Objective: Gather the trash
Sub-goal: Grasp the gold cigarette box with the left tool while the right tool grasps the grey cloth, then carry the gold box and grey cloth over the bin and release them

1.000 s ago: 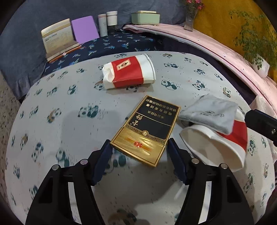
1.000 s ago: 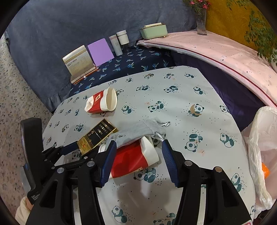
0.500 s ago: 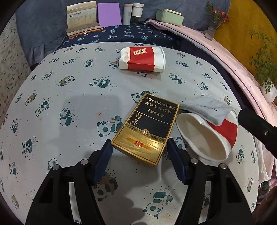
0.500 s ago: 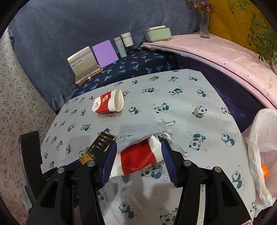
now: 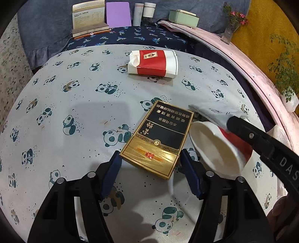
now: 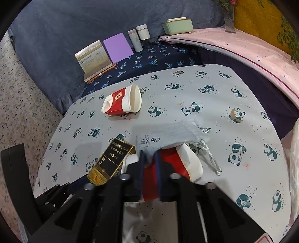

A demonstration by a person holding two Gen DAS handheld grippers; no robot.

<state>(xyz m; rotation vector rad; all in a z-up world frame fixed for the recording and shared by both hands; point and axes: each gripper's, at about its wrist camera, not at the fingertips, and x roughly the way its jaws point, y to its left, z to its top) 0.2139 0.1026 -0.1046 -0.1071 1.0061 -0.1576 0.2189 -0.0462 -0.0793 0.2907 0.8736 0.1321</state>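
A black and gold cigarette box (image 5: pixel 158 140) lies on the panda-print table (image 5: pixel 78 104), its near end between the open fingers of my left gripper (image 5: pixel 149 168). It also shows in the right wrist view (image 6: pixel 110 160). My right gripper (image 6: pixel 149 168) is shut on a crushed red and white paper cup (image 6: pixel 179 162), which lies partly under a grey drawstring pouch (image 6: pixel 172 134). That cup (image 5: pixel 214 147) and pouch (image 5: pixel 214 112) also show right of the box in the left wrist view. A second crushed cup (image 5: pixel 153 62) (image 6: pixel 121 102) lies farther back.
A calendar stand (image 5: pixel 87 18), a purple card (image 5: pixel 117 14), two jars (image 5: pixel 143 13) and a green box (image 5: pixel 183 17) stand on the blue cloth behind the table. A pink cloth (image 6: pixel 243 48) lies at the right. A white plastic bag (image 6: pixel 294 149) hangs off the right edge.
My right gripper has shut on the near cup, squashing its red body. My left gripper has stayed open at the near end of the cigarette box, with the view tilting slightly.
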